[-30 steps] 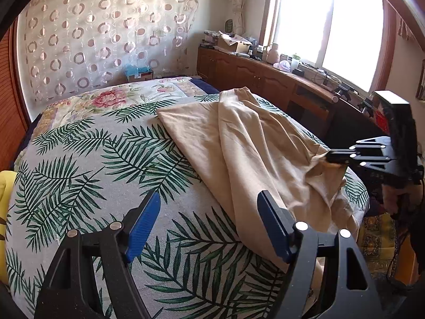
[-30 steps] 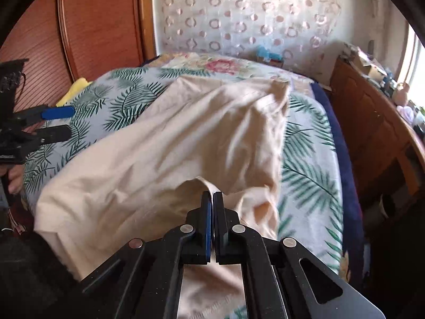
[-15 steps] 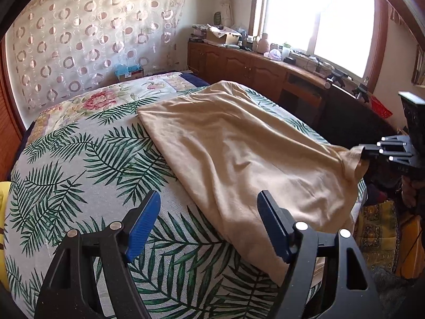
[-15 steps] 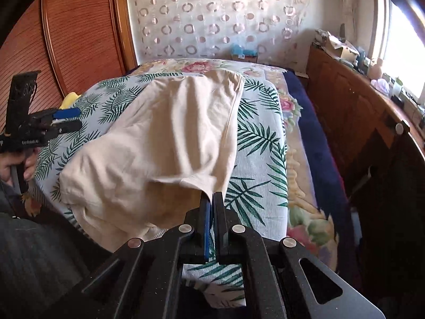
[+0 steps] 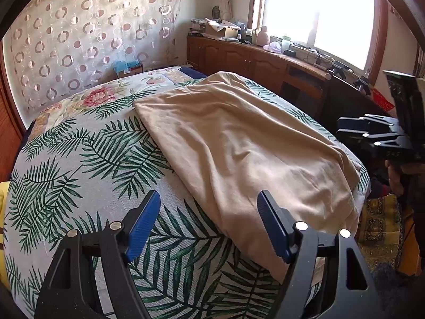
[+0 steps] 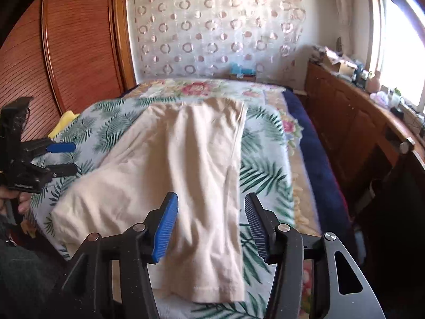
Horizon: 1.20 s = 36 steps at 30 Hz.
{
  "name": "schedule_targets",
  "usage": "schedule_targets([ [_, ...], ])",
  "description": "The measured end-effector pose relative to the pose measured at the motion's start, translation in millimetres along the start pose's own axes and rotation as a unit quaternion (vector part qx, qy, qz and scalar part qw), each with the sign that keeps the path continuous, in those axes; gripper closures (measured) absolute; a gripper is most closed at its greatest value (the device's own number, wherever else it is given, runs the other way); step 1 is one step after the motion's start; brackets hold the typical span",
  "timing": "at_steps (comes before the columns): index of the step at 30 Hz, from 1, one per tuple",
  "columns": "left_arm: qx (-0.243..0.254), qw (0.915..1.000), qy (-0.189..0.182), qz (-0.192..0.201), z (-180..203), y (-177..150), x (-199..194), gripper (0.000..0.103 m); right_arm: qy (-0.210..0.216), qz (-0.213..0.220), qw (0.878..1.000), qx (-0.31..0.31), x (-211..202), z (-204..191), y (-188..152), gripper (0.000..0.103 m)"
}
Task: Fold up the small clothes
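A beige garment (image 5: 239,146) lies spread lengthwise on the palm-leaf bedspread (image 5: 93,159), and its near end hangs over the bed's edge. My left gripper (image 5: 208,223) stands open above the bedspread, just left of the garment's side, holding nothing. In the right wrist view the garment (image 6: 172,164) runs away from me. My right gripper (image 6: 211,202) hovers over its near hem; its jaws are opening and the cloth lies loose below them, not pinched. Each view shows the other gripper at the garment's edge: the right gripper (image 5: 342,126) and the left gripper (image 6: 73,158).
A long wooden cabinet (image 5: 265,61) with clutter on top runs under the window along the bed's right side. A wooden panelled wall (image 6: 66,53) and a yellow cloth (image 6: 65,121) are on the bed's left. A blue tissue box (image 5: 127,67) sits by the curtain.
The right gripper drew the garment's edge toward the bed's near end, then opened and let it go. The cloth now lies flat. The left gripper stayed open.
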State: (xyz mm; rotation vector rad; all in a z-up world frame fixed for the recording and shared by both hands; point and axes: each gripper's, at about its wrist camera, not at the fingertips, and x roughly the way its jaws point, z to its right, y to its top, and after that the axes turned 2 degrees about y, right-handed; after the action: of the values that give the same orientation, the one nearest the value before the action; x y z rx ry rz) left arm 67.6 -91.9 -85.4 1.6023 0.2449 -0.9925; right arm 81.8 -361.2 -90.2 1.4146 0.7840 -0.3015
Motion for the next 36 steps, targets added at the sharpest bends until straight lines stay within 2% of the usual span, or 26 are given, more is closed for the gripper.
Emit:
schedule_targets([
  [8,-0.013,0.9989,-0.035,-0.029,8,-20,6,0.027,0.007,-0.056,0.998,0.019,28,8,-17,0.049],
  [14,-0.021,0.9970,-0.059,-0.045,12,-28,3,0.028,0.016,-0.058,0.998,0.036,23,8,-16,0.048],
  [16,-0.029,0.9950,-0.078,-0.054,13,-32,4,0.032,0.028,-0.056,0.997,0.036,19,5,-16,0.047],
  [18,-0.036,0.9922,-0.098,-0.067,15,-37,6,0.037,0.020,-0.061,0.998,0.013,25,-1,-17,0.047],
  [20,-0.035,0.9924,-0.098,-0.066,14,-39,5,0.044,0.025,-0.064,0.998,0.003,27,-6,-18,0.047],
  [23,-0.040,0.9915,-0.104,-0.068,13,-38,4,0.048,0.023,-0.064,0.998,0.000,26,-7,-20,0.048],
  [25,-0.037,0.9912,-0.106,-0.070,16,-38,4,0.049,0.015,-0.068,0.998,0.001,25,-7,-20,0.048],
  [27,-0.034,0.9907,-0.110,-0.072,17,-37,5,0.052,-0.010,-0.069,0.998,-0.002,22,-5,-20,0.047],
  [29,-0.030,0.9897,-0.119,-0.074,20,-37,5,0.053,-0.013,-0.071,0.997,0.001,20,-4,-20,0.045],
  [31,-0.027,0.9874,-0.135,-0.078,23,-36,7,0.062,-0.011,-0.072,0.997,0.003,20,-5,-22,0.045],
  [32,-0.027,0.9863,-0.142,-0.080,24,-37,8,0.072,-0.010,-0.072,0.997,0.003,19,-6,-23,0.045],
  [33,-0.026,0.9857,-0.147,-0.079,25,-37,8,0.088,-0.008,-0.069,0.998,0.003,19,-7,-23,0.045],
  [34,-0.024,0.9857,-0.148,-0.078,25,-36,9,0.093,0.000,-0.064,0.998,0.002,21,-9,-23,0.044],
  [36,-0.027,0.9852,-0.155,-0.068,24,-32,5,0.096,0.012,-0.056,0.998,-0.020,21,-17,-25,0.051],
])
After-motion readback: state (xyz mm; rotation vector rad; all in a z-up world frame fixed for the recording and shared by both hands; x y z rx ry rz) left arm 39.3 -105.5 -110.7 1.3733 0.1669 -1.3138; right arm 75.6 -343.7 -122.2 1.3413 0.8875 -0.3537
